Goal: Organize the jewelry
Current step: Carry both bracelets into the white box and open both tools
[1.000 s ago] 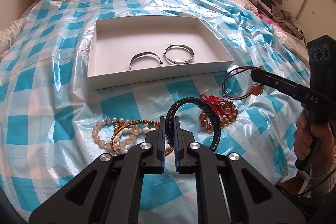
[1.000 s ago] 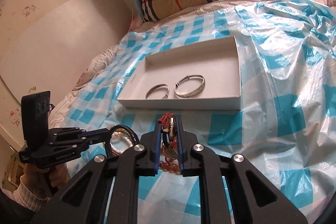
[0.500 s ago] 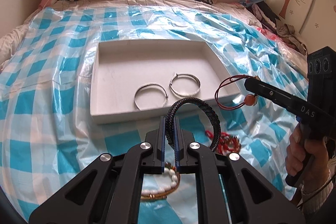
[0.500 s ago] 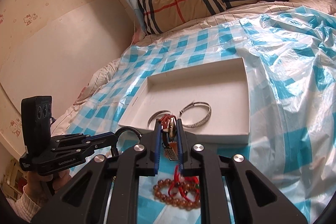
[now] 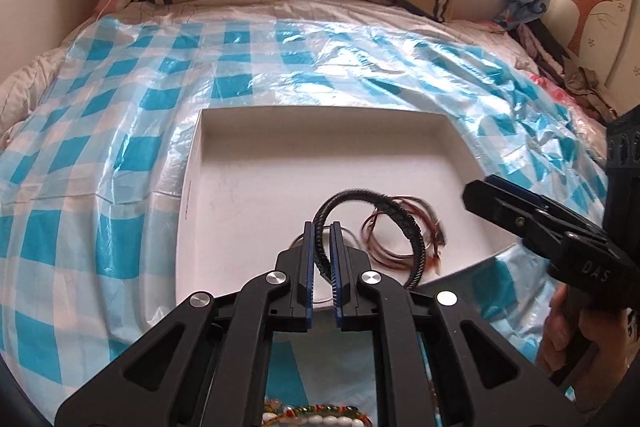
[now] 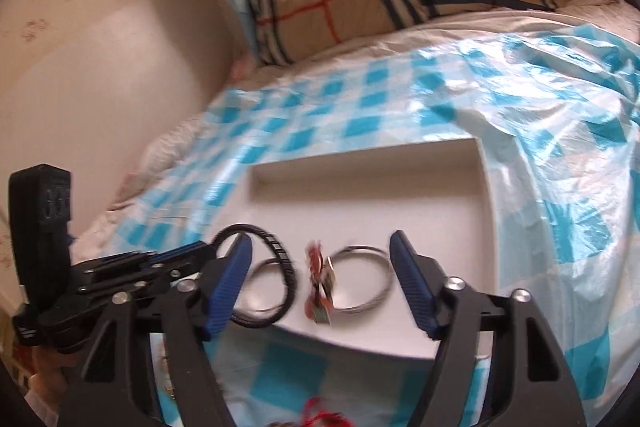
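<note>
Black braided bracelet (image 5: 404, 227) pinched, red cord (image 6: 318, 283) apparently dropped

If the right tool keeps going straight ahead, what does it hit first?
Probably the red cord bracelet lying in the white box, directly between the open right tool fingers; depth is unclear through the blur.

right claw (image 6: 322, 285) is seen spread wide over the white tray (image 6: 486, 187). a red cord bracelet (image 6: 318, 283) and silver bangle (image 6: 362, 279) are seen between its fingers. a black braided bracelet (image 6: 276, 251) is gripped by the left claw (image 6: 208, 253). blue checked sheet (image 6: 560, 131) is spread on the bed.
</note>
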### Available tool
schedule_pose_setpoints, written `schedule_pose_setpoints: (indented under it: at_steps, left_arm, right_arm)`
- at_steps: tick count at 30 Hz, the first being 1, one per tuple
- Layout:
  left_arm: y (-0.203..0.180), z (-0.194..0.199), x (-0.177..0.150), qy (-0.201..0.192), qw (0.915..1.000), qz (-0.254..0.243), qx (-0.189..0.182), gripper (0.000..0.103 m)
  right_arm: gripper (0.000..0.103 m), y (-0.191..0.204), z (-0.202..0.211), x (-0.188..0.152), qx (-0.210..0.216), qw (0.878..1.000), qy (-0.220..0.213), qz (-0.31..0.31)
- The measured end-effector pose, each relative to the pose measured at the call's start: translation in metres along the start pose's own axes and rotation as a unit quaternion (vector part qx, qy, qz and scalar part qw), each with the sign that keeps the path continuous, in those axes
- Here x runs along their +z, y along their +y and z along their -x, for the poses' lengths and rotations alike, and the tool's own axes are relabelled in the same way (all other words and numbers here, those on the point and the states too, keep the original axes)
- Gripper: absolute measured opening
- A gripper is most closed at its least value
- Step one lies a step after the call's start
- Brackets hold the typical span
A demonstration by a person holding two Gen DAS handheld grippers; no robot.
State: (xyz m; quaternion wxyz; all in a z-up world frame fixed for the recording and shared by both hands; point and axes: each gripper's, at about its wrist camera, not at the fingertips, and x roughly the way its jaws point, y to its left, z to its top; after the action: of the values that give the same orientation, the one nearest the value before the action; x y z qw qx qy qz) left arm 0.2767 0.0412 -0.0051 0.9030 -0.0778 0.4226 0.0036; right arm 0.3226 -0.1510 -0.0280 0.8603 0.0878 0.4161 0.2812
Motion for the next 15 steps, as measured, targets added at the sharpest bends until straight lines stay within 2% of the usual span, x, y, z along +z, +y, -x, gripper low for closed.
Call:
schedule_pose_setpoints:
  at_steps: [5,9,15]
  left_arm:
    - [0.009,-0.007,-0.015,0.010,0.9998,0.006,0.015,0.007]
    - [0.019,0.007,-0.029,0.011,0.9998,0.011,0.014,0.008]
    - [0.040,0.039,-0.056,0.017,0.9998,0.005,0.005,0.015]
  right_arm:
    - [0.068,-0.011,0.022,-0.019,-0.011,1.000,-0.010,-0.009]
    - [0.068,-0.015,0.037,-0.037,-0.008,1.000,0.007,-0.010]
    - [0.068,-0.014,0.055,-0.065,-0.003,0.999,0.040,0.003]
